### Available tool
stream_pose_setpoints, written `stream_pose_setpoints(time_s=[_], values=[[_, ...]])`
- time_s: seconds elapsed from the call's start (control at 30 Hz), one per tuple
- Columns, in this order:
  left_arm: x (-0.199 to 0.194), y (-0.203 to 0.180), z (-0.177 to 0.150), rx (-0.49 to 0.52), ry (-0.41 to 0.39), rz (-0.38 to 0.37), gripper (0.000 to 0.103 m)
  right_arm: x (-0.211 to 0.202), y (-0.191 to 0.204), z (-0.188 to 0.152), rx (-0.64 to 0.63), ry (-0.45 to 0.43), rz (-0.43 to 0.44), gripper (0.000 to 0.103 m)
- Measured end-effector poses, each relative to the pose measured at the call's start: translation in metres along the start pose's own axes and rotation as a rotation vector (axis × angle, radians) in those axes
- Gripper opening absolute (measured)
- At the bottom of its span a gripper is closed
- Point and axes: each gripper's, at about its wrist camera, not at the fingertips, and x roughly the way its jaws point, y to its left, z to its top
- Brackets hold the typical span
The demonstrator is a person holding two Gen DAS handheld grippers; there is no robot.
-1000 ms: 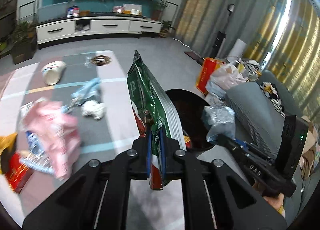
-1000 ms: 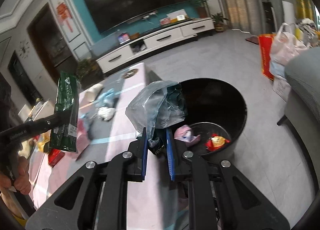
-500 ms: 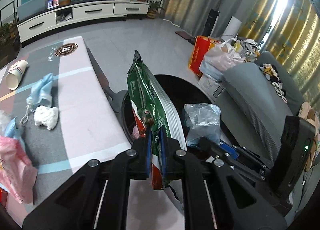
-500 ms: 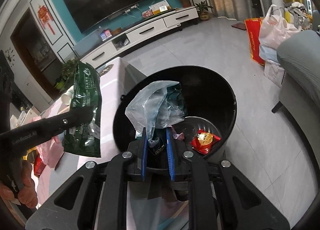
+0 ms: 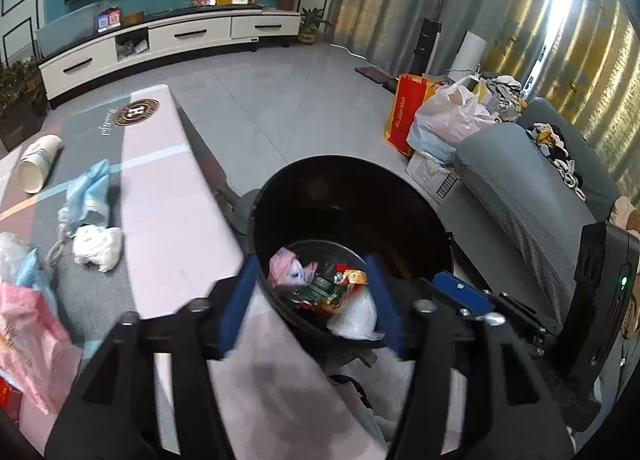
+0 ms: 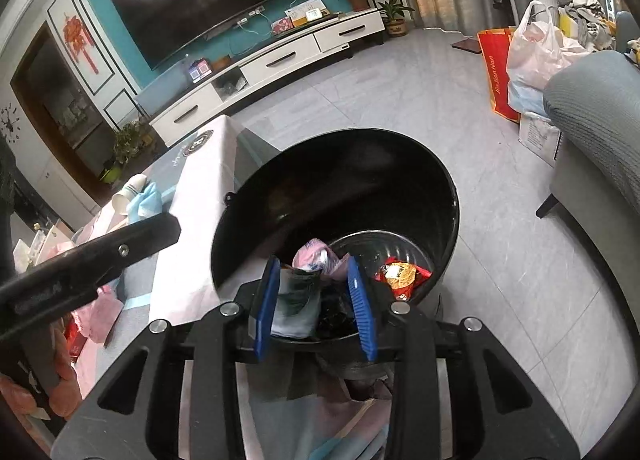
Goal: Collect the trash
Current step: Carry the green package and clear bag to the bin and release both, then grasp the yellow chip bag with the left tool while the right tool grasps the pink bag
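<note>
A black round trash bin (image 5: pixel 352 196) stands on the floor beside the table; it also shows in the right wrist view (image 6: pixel 332 180). My left gripper (image 5: pixel 312 300) is open and empty over its near rim. My right gripper (image 6: pixel 316 300) is open and empty over the bin too. In the bin lie the green snack bag (image 5: pixel 316 292), the clear plastic bag (image 5: pixel 356 316), a pink wrapper (image 6: pixel 316 256) and a red-orange packet (image 6: pixel 400 272). On the table lie a white crumpled tissue (image 5: pixel 98 248), a light blue mask (image 5: pixel 86 192), a paper cup (image 5: pixel 38 164) and a pink bag (image 5: pixel 28 344).
The table (image 5: pixel 168 180) with a pink and grey cloth lies left of the bin. A grey sofa (image 5: pixel 520 188) stands to the right, with a red bag (image 5: pixel 406 116) and a white plastic bag (image 5: pixel 452 116) behind it. A white TV cabinet (image 5: pixel 168 40) lines the far wall.
Both grippers have opened over the bin. The green snack bag has dropped from the left one and the clear plastic bag from the right one; both now lie in the bin.
</note>
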Motion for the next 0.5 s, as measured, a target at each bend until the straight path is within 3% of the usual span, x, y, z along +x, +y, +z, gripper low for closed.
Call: stream_pose_setpoints(time_s=[0.17,0.5], values=[[-0.026,0.008,-0.01,-0.016,-0.028,0.032,0.08,-0.015,0.011,-0.001,-0.012,-0.007,0.014,0.042],[-0.086,0.029,-0.029,-0.046,-0.076,0.136,0.094,-0.047,0.054,-0.006,-0.095,-0.015,0.037,0.056]])
